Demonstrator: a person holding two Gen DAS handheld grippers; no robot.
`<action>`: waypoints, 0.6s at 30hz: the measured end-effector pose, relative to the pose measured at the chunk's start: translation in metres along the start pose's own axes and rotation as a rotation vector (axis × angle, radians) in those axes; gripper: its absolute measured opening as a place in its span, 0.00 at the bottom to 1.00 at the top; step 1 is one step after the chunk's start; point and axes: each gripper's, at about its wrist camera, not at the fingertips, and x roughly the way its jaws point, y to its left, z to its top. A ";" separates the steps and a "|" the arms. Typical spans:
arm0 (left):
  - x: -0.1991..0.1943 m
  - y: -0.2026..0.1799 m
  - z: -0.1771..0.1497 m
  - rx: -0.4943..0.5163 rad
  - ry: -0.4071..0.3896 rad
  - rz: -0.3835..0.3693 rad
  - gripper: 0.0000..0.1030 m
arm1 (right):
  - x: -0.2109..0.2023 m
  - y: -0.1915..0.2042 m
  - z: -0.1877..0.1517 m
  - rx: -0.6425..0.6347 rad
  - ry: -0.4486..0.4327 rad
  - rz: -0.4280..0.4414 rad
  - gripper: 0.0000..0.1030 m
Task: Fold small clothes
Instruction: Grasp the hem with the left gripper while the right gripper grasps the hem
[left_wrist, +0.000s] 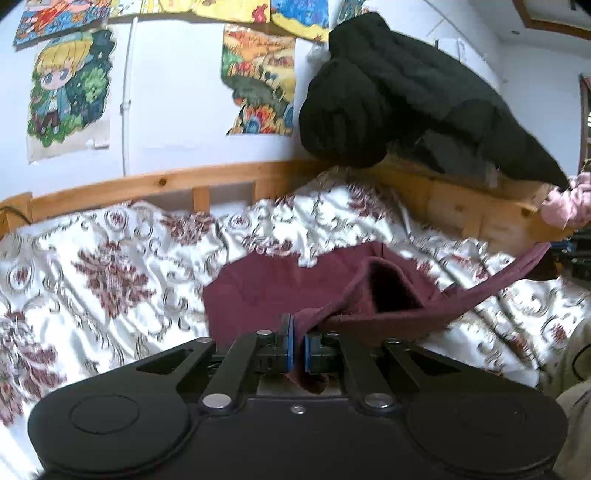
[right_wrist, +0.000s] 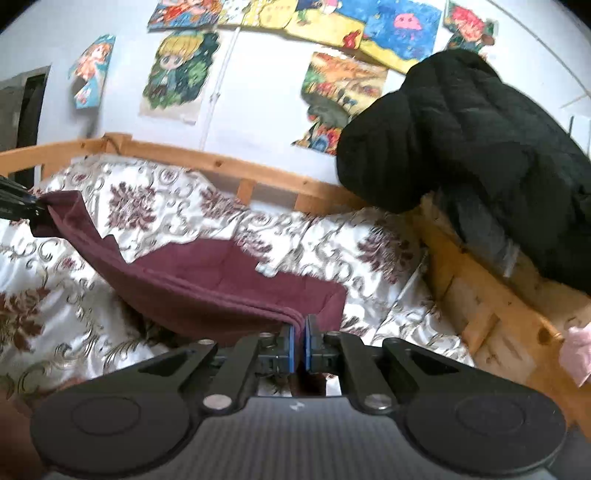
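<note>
Mid-fold, near edge lifted, nothing finished yet.
Both tongs, left gripper (left_wrist: 298, 341) and right gripper (right_wrist: 298, 341), are pinched closed on the maroon garment (left_wrist: 258, 291); its far part lies ahead on the bedspread (left_wrist: 110, 258).

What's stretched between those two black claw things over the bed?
The maroon garment: its edge runs from the right gripper to the left gripper, sagging above the floral bedspread. The right wrist view shows it best.
</note>
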 end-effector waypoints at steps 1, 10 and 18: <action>0.000 0.001 0.007 0.001 0.001 -0.006 0.05 | 0.001 -0.004 0.004 0.005 -0.008 -0.003 0.06; 0.094 0.037 0.091 -0.084 0.124 0.012 0.05 | 0.114 -0.055 0.054 0.093 -0.046 0.000 0.06; 0.220 0.075 0.125 -0.082 0.205 0.105 0.05 | 0.238 -0.069 0.067 0.177 -0.017 -0.051 0.06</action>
